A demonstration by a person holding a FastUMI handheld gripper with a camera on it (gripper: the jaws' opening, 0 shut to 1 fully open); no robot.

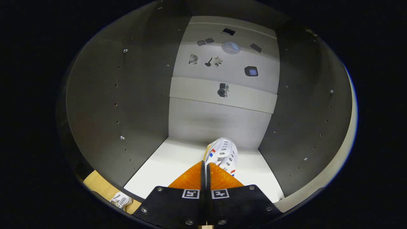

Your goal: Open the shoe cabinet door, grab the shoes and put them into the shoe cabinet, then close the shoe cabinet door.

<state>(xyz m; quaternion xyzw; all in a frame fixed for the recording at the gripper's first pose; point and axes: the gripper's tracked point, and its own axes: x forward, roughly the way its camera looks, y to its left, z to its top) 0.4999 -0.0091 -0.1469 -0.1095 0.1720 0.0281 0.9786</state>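
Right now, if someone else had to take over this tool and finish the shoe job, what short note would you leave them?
Tool: its fingers are closed on a white shoe, holding it inside the open cabinet, just above the white bottom shelf.
Second shoe: lying outside on the wooden floor, beside the cabinet's front corner.
Done: door opened, first shoe carried in.
Left: set this shoe down and let go, fetch the second shoe and put it in, then close the door.
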